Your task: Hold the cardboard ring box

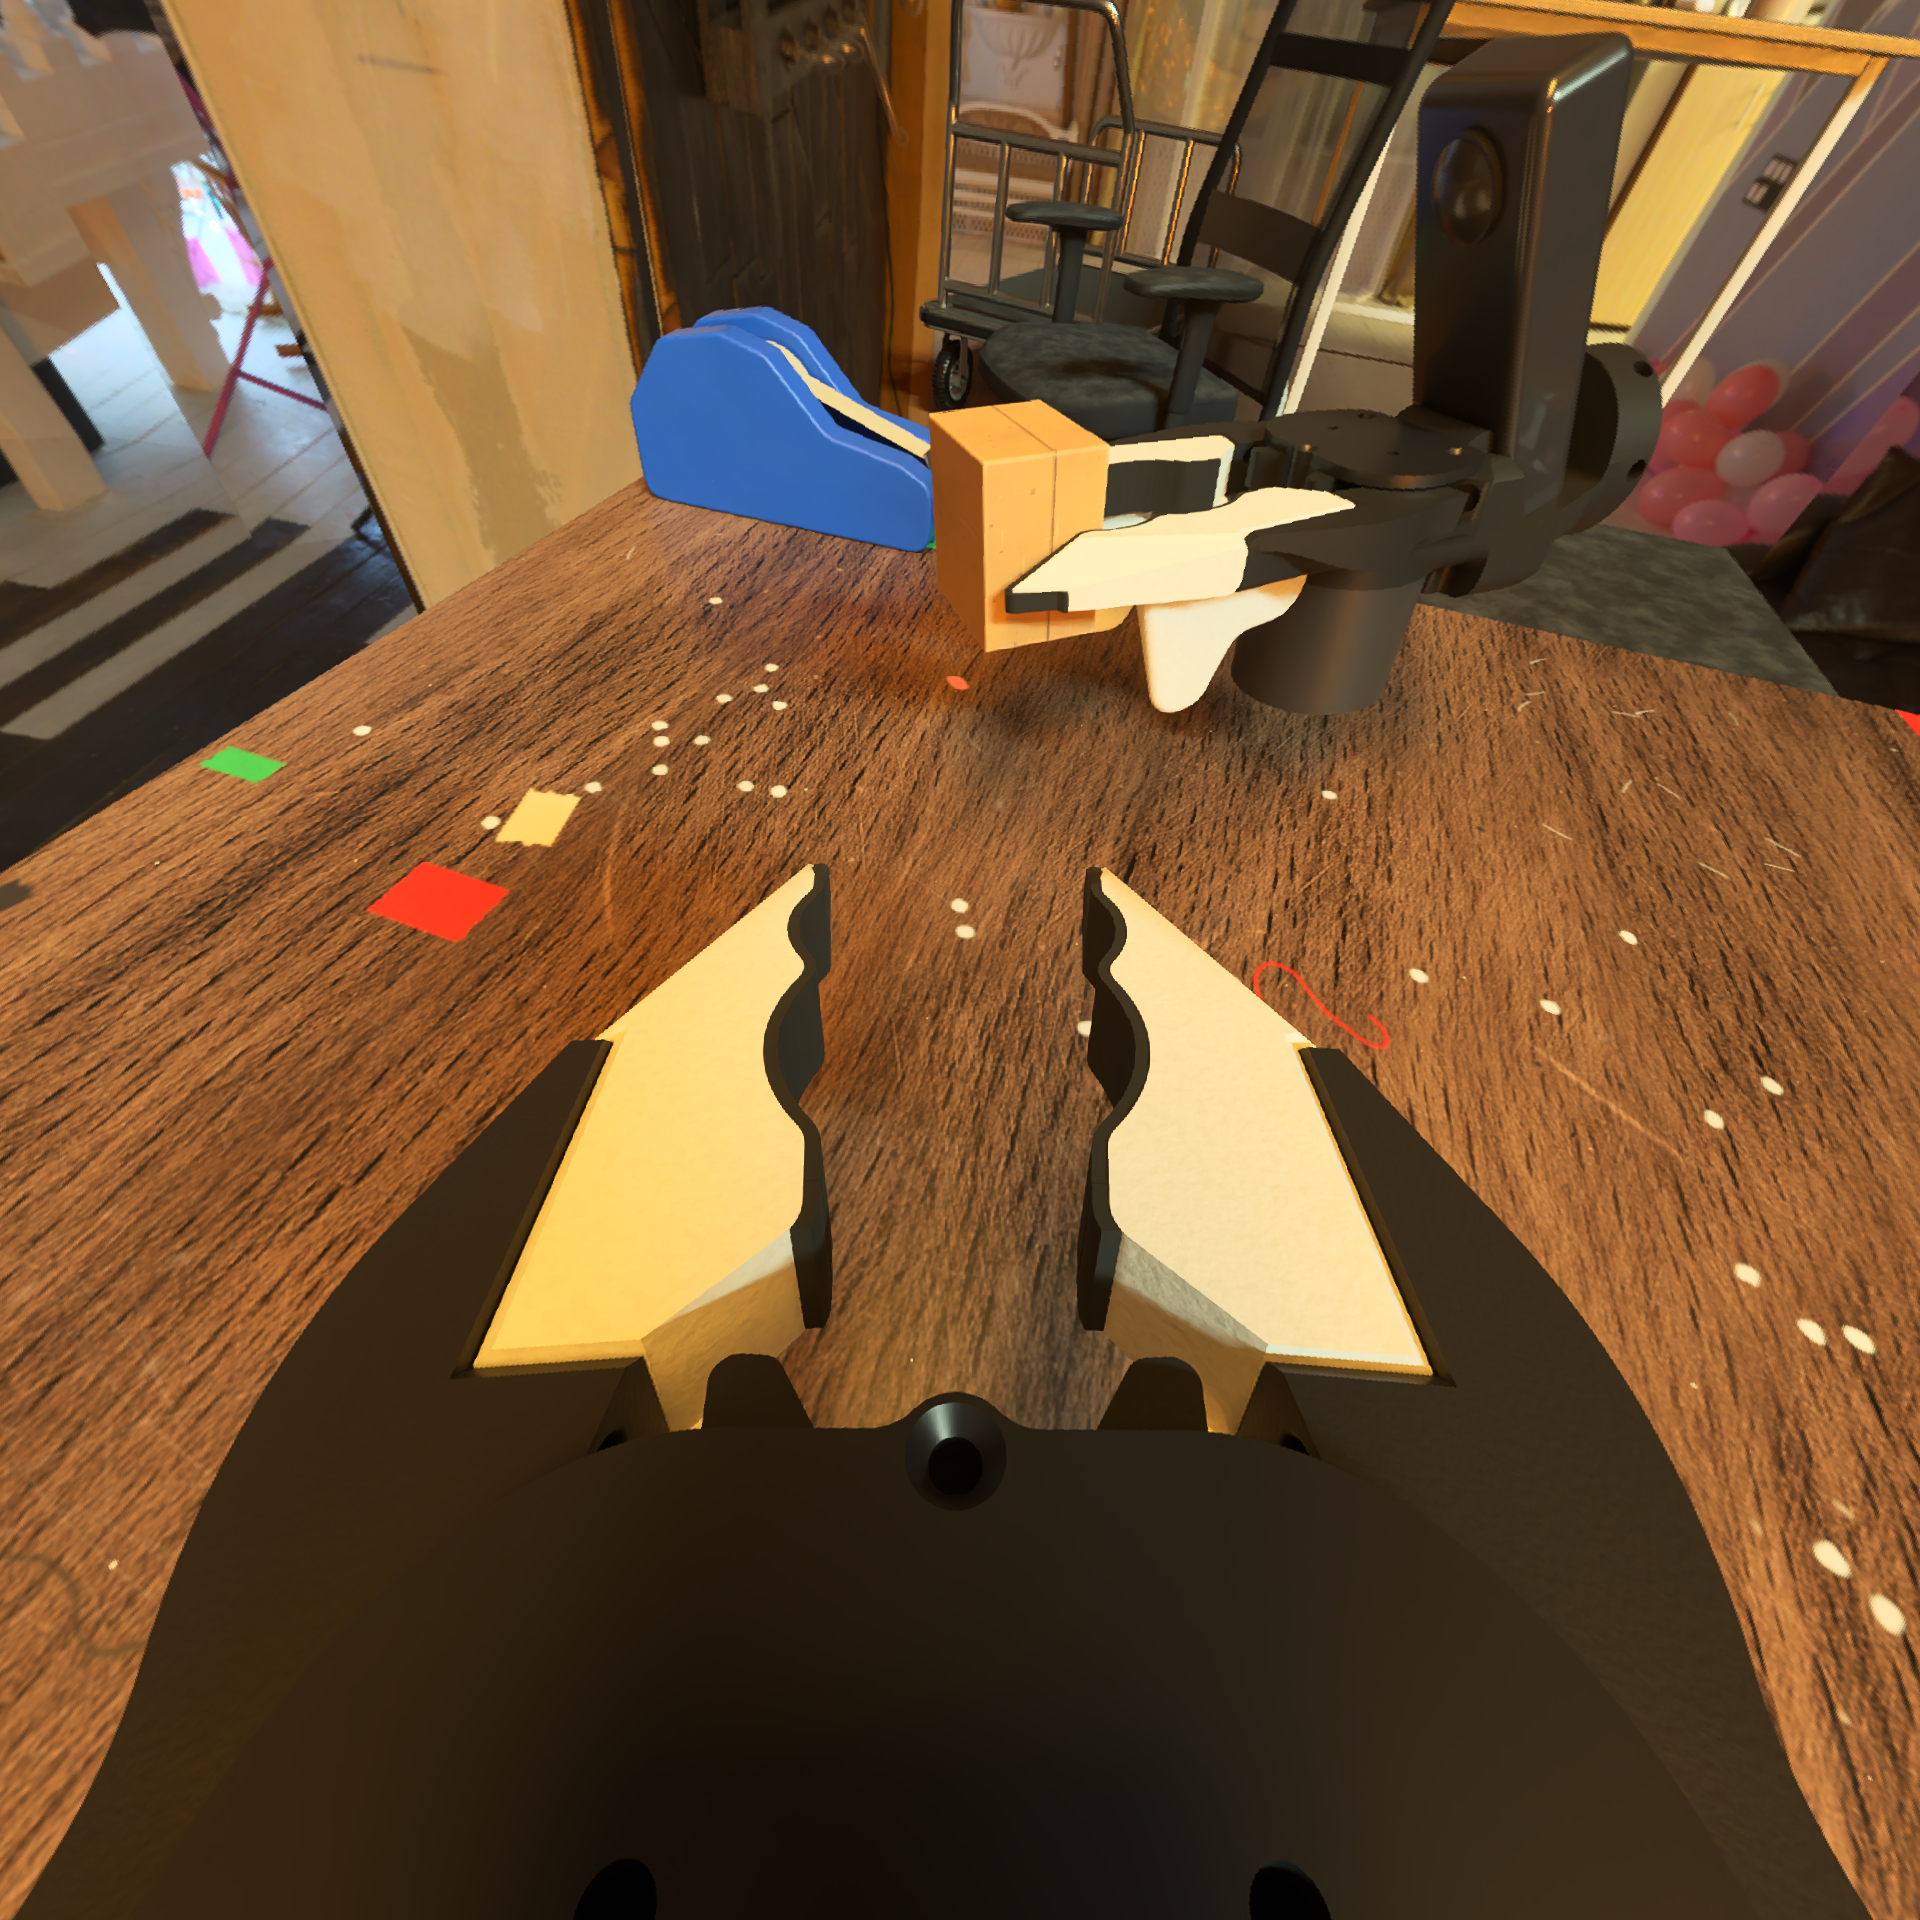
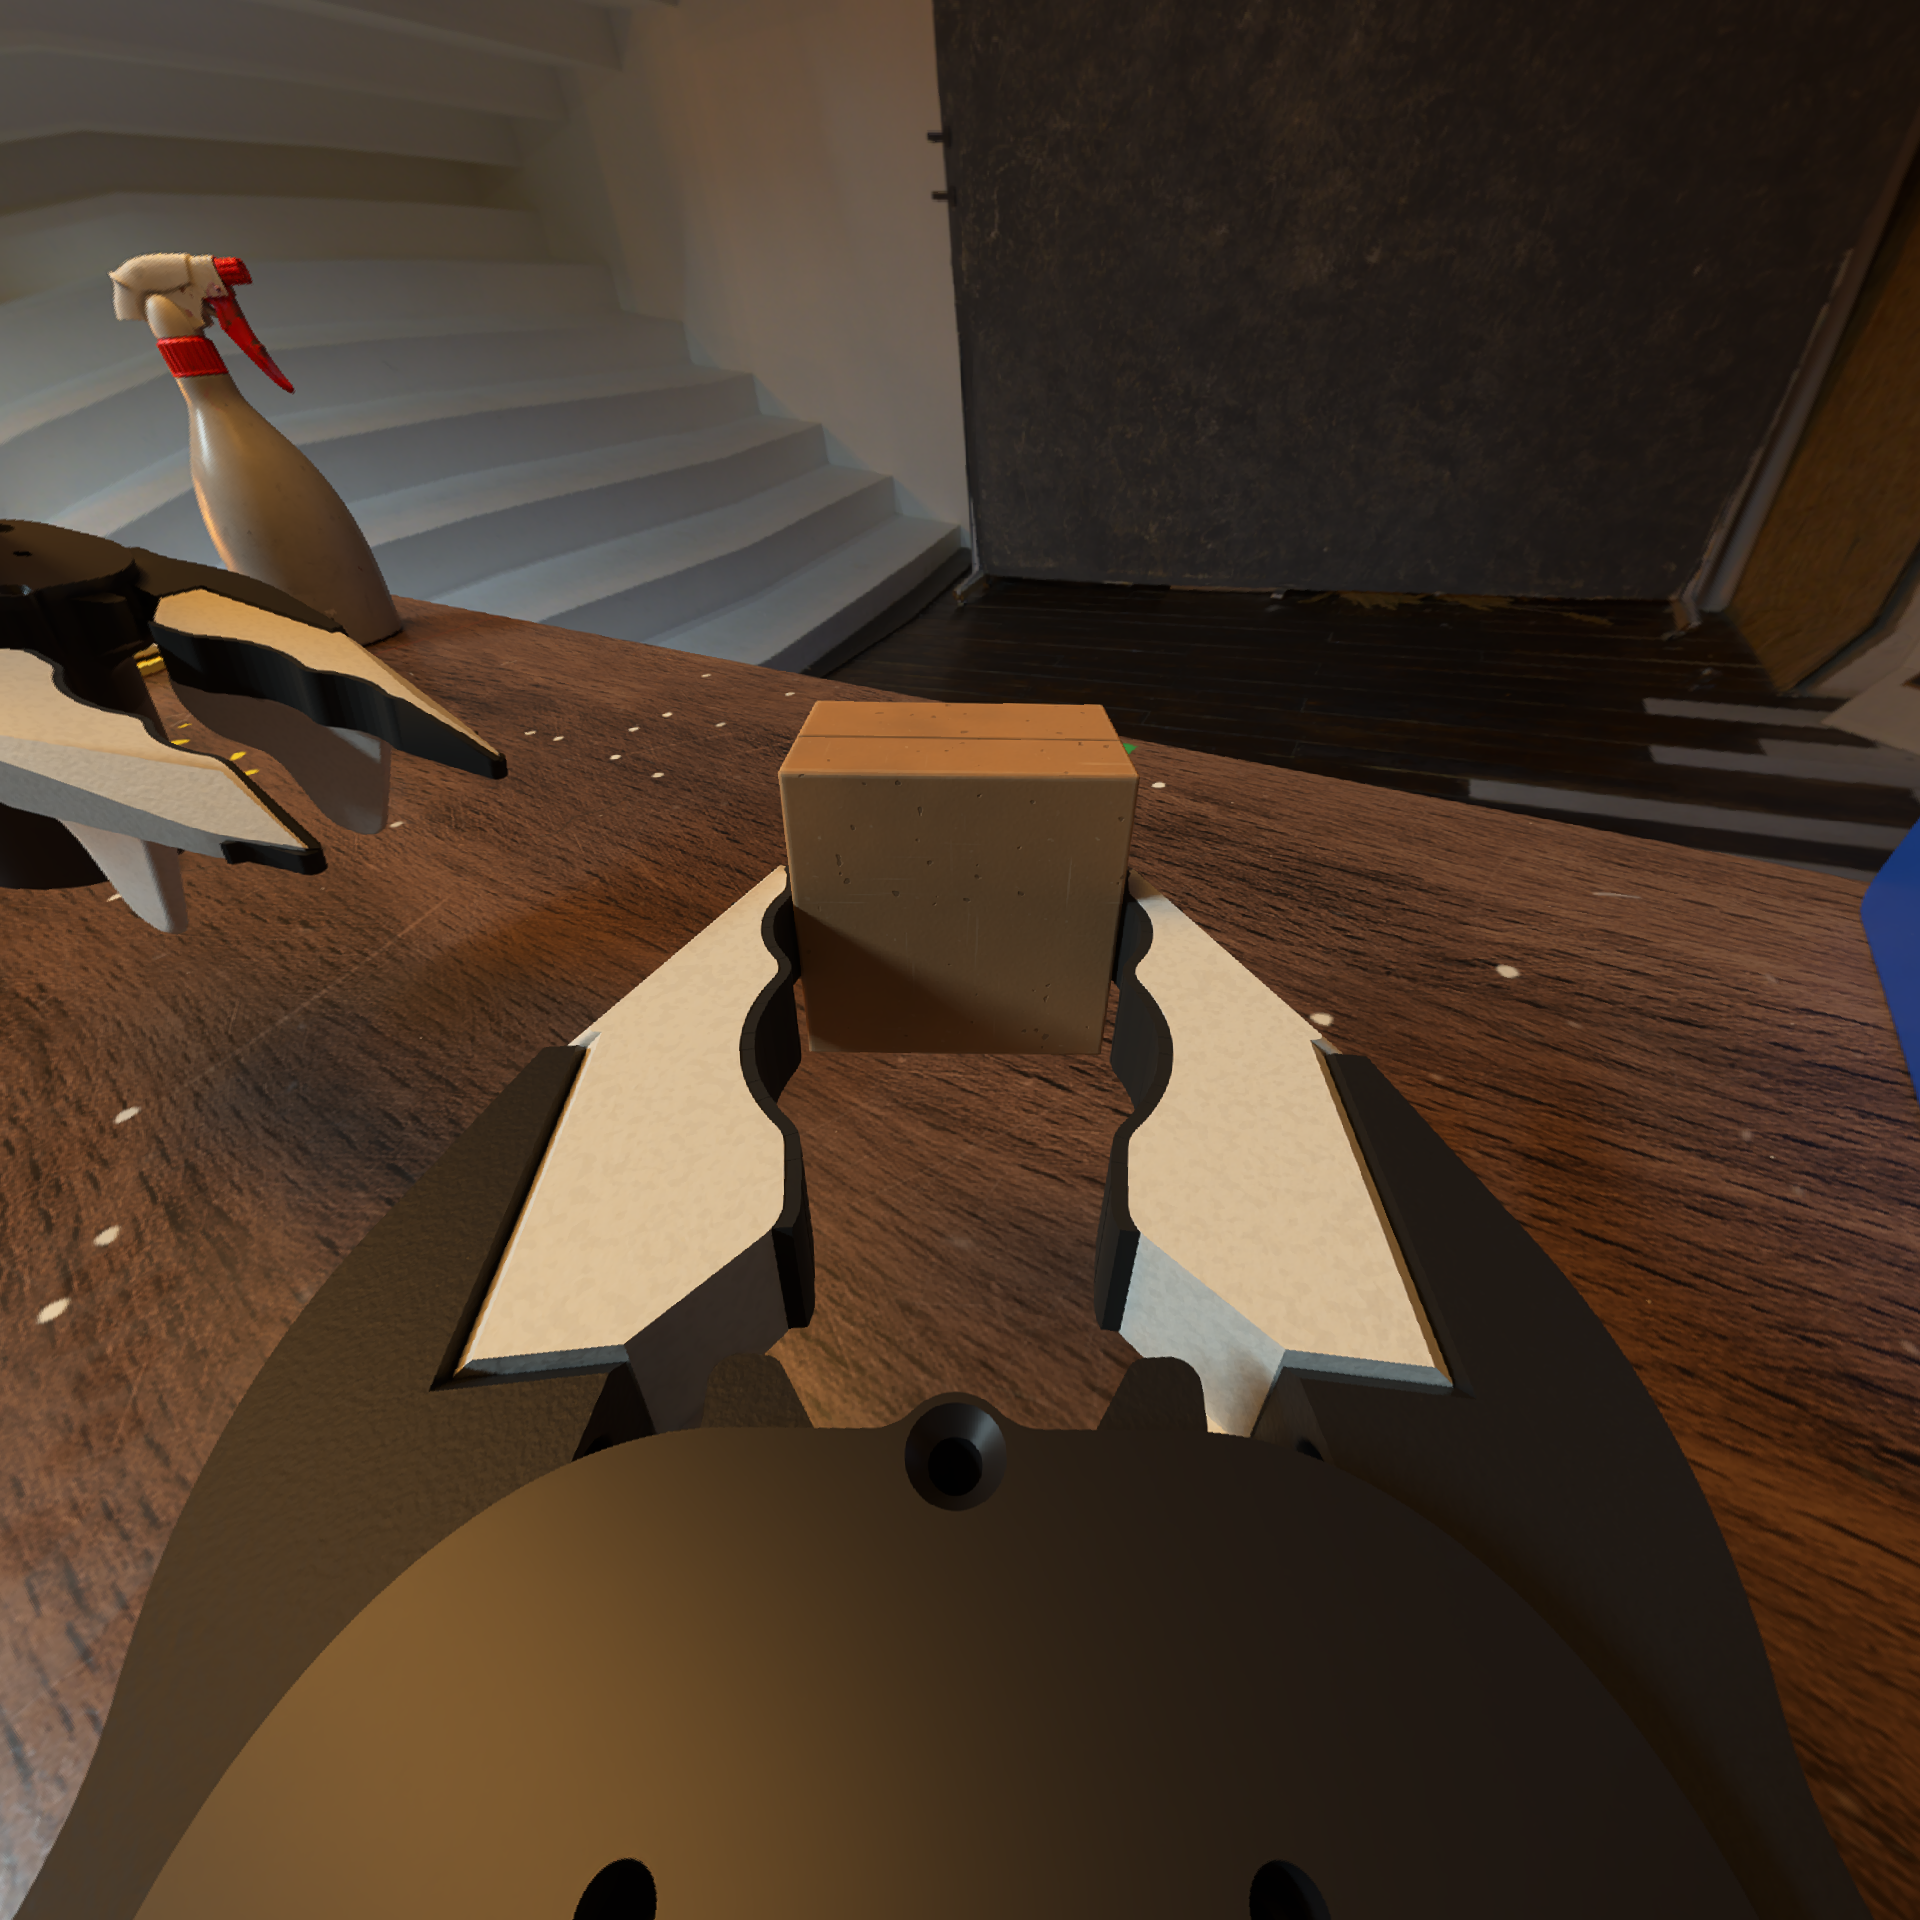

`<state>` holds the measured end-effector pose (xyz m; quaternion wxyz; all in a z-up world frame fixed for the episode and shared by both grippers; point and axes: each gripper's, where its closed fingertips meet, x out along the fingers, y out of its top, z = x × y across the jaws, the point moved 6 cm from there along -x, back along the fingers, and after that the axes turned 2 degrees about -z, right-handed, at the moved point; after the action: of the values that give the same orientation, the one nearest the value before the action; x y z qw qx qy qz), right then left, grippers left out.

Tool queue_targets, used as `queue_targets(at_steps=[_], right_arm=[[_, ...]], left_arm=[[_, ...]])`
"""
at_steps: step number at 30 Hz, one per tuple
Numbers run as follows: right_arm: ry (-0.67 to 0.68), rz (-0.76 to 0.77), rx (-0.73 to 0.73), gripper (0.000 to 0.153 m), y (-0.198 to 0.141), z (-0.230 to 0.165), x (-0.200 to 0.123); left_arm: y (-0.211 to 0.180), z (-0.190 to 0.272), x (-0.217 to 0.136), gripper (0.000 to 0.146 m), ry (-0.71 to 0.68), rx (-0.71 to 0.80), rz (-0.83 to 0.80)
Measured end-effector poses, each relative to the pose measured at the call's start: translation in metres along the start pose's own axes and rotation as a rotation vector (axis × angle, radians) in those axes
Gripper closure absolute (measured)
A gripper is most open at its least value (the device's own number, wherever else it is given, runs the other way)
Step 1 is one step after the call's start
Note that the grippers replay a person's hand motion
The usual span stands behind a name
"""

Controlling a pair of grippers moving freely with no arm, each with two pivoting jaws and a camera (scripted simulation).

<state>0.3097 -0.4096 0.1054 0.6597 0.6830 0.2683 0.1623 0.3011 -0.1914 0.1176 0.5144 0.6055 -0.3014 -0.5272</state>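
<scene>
The cardboard ring box is a small tan cube with a seam line near its top. My right gripper is shut on the box, one fingertip on each side. In the left wrist view the box hangs a little above the wooden table, held by the right gripper, which reaches in from the right. My left gripper is open and empty, low over the table and well short of the box. It also shows at the left of the right wrist view.
A blue tape dispenser stands on the table just behind and left of the box; its edge shows in the right wrist view. A spray bottle stands beyond the left gripper. A red square, a green square and white dots lie flat on the table.
</scene>
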Motion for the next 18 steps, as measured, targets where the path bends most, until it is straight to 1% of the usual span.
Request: queue_targets(at_steps=[7, 13, 18], right_arm=[[-0.01, 0.003, -0.003, 0.093, 0.0, 0.003, -0.002], [0.006, 0.011, 0.013, 0.093, 0.001, 0.002, -0.004], [0.008, -0.011, -0.006, 0.093, 0.001, 0.001, -0.005]], left_arm=[[0.007, 0.011, -0.002, 0.096, -0.04, 0.014, 0.052], [0.001, 0.005, 0.003, 0.095, 0.048, -0.023, 0.046], [-0.003, 0.006, 0.008, 0.094, 0.037, -0.024, 0.01]])
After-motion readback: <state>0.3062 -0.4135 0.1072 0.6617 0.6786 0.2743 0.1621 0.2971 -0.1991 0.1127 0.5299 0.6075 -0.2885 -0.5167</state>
